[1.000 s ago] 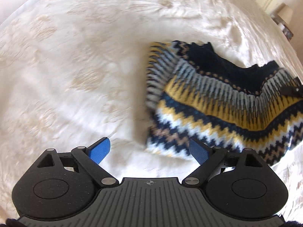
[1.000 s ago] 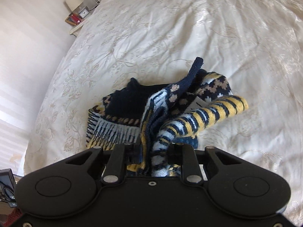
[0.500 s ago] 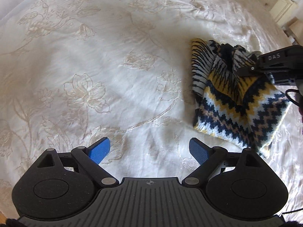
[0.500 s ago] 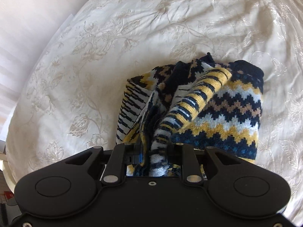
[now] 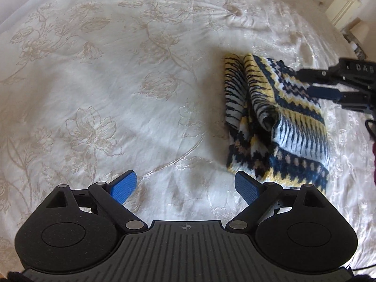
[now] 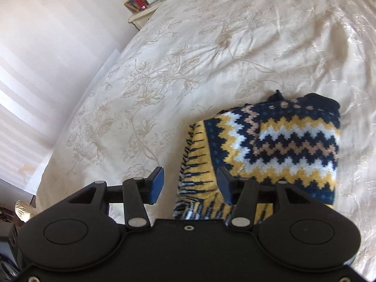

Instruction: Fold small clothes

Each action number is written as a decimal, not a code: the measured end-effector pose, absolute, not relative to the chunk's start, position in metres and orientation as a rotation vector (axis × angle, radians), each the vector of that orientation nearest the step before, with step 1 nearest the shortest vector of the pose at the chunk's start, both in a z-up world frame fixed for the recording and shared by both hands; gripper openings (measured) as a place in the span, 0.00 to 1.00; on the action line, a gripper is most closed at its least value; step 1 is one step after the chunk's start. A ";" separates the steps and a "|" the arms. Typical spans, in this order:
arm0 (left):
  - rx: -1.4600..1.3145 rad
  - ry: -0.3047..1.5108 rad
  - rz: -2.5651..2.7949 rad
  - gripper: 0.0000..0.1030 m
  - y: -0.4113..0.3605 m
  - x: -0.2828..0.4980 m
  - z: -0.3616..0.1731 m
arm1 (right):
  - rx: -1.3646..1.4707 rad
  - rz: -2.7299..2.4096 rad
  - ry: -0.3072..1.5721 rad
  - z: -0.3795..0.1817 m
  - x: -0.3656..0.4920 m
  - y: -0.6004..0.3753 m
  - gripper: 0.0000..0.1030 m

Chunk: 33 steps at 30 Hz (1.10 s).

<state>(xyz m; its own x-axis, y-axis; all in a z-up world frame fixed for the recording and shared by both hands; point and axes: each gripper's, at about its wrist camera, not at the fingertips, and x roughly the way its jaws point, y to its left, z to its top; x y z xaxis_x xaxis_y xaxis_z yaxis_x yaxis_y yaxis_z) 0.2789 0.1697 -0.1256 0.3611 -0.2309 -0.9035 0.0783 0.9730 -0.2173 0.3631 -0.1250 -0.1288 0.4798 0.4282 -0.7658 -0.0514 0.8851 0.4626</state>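
A small knitted sweater (image 5: 277, 122) in navy, yellow, white and tan zigzags lies folded in a bundle on the cream bedspread (image 5: 117, 82). My left gripper (image 5: 185, 185) is open and empty, low over the bedspread, left of the sweater's near corner. My right gripper (image 6: 190, 183) is open and empty just above the sweater's (image 6: 270, 145) striped near edge. The right gripper also shows in the left wrist view (image 5: 329, 87), at the sweater's far right side.
The bedspread with a flower pattern fills both views. A nightstand (image 6: 143, 16) with a lamp, a clock and small items stands at the far left by a pale wall. A cream headboard (image 5: 345, 2) shows at the far right.
My right gripper has opened and let go of the sweater, which now lies folded on the bed. My left gripper stayed open and the sweater sits further to its right.
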 end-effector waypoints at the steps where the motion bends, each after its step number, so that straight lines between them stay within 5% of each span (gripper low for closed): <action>1: -0.150 1.182 -0.212 0.88 0.165 0.282 -0.124 | 0.396 0.291 1.037 -0.129 0.359 -0.129 0.57; 7: -0.258 1.193 -0.297 0.88 0.140 0.311 -0.119 | 0.273 0.280 1.061 -0.134 0.319 -0.144 0.58; 13: -0.252 1.186 -0.340 0.88 0.118 0.348 -0.111 | -0.074 0.370 1.025 -0.141 0.267 -0.099 0.73; 16: -0.220 1.185 -0.352 0.88 0.113 0.360 -0.107 | -0.234 0.383 0.960 -0.146 0.250 -0.065 0.88; 20: -0.218 1.200 -0.362 0.88 0.115 0.368 -0.106 | -0.455 0.339 0.857 -0.153 0.237 -0.022 0.88; 24: -0.253 1.236 -0.371 0.88 0.119 0.374 -0.109 | -0.617 0.430 0.862 -0.173 0.241 0.003 0.68; 29: -0.304 1.269 -0.401 0.88 0.117 0.379 -0.114 | -0.683 0.397 0.888 -0.183 0.255 0.003 0.23; 33: -0.395 1.309 -0.445 0.88 0.110 0.388 -0.124 | -0.445 0.349 0.896 -0.156 0.270 -0.025 0.19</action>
<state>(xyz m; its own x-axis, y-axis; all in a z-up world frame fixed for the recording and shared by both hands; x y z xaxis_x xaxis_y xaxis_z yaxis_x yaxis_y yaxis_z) 0.3885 0.1103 -0.1241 0.1977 -0.5240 -0.8284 0.0897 0.8513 -0.5170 0.2699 -0.0250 -0.1565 0.5797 0.1059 -0.8079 -0.4684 0.8546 -0.2241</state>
